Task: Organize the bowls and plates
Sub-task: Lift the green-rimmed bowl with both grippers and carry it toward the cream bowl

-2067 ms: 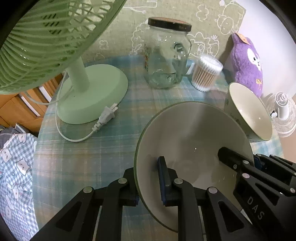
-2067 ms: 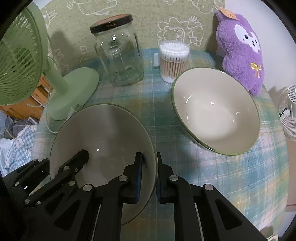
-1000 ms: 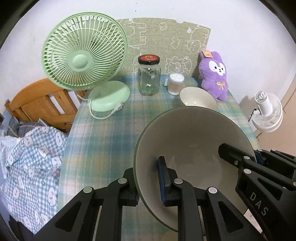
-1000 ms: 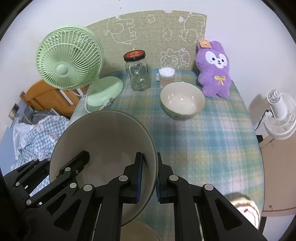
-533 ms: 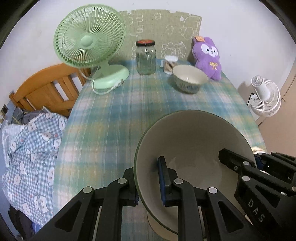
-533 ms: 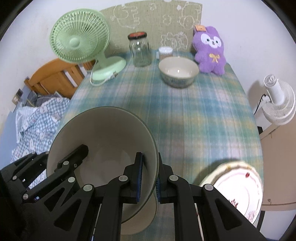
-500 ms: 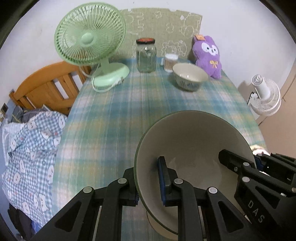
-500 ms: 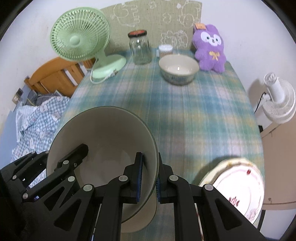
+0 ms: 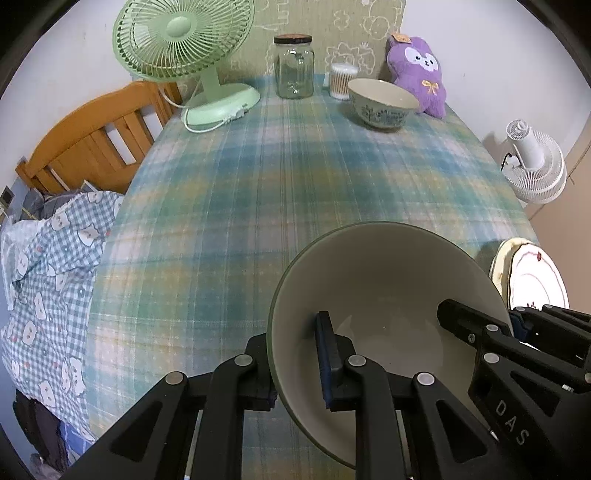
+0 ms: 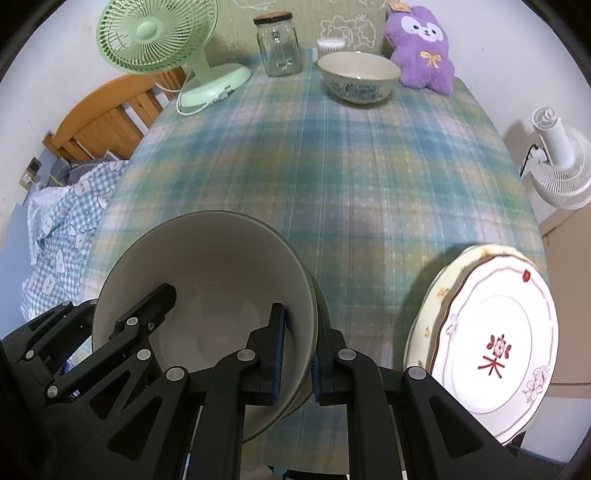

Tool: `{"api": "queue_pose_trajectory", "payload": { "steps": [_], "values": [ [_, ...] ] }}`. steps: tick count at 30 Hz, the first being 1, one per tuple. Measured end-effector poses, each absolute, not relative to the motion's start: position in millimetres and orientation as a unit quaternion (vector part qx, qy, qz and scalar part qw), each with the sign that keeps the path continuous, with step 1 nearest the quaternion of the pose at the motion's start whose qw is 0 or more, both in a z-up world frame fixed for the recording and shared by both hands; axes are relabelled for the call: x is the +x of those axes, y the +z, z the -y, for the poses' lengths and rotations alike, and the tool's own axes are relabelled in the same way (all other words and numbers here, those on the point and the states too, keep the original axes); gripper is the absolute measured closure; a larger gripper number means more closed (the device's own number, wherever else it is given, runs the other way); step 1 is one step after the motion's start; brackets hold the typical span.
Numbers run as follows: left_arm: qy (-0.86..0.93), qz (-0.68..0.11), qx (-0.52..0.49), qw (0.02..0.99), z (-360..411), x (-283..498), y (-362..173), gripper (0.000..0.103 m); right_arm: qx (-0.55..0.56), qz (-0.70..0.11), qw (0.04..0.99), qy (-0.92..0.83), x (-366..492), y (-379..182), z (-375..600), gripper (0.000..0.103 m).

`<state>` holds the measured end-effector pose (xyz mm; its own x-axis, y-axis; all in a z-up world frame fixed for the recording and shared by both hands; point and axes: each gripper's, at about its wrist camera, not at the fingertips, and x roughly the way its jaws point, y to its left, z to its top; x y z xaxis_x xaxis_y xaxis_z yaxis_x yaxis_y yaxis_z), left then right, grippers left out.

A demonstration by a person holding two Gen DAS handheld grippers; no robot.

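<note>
A cream bowl with a green rim is held by both grippers near the table's front edge. My left gripper is shut on its left rim. My right gripper is shut on its right rim. In the right wrist view it appears to sit in or just above another bowl, whose rim shows beside it. A second patterned bowl stands at the far end. Stacked plates lie at the front right.
A green desk fan, a glass jar, a tub of cotton swabs and a purple plush line the table's far end. A wooden bed frame is on the left, a white floor fan on the right.
Both grippers have carried the bowl back from the far end toward the near edge and lowered it. The plates have come into view at the front right.
</note>
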<state>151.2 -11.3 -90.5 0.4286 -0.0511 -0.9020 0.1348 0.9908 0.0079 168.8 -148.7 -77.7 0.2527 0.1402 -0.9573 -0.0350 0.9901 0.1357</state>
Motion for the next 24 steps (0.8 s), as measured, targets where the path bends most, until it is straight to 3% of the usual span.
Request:
{"api": "queue_pose_trajectory", "payload": {
  "steps": [19,24],
  "values": [
    [-0.072,-0.545,0.036,0.834,11,153,-107,0.084,0.062,-0.619,0.782,0.045,165,-87,150,0.085],
    [-0.076,-0.548,0.047,0.832,15,148,-109,0.076,0.063,-0.622,0.779,0.044,165,-86,149,0.083]
  ]
}}
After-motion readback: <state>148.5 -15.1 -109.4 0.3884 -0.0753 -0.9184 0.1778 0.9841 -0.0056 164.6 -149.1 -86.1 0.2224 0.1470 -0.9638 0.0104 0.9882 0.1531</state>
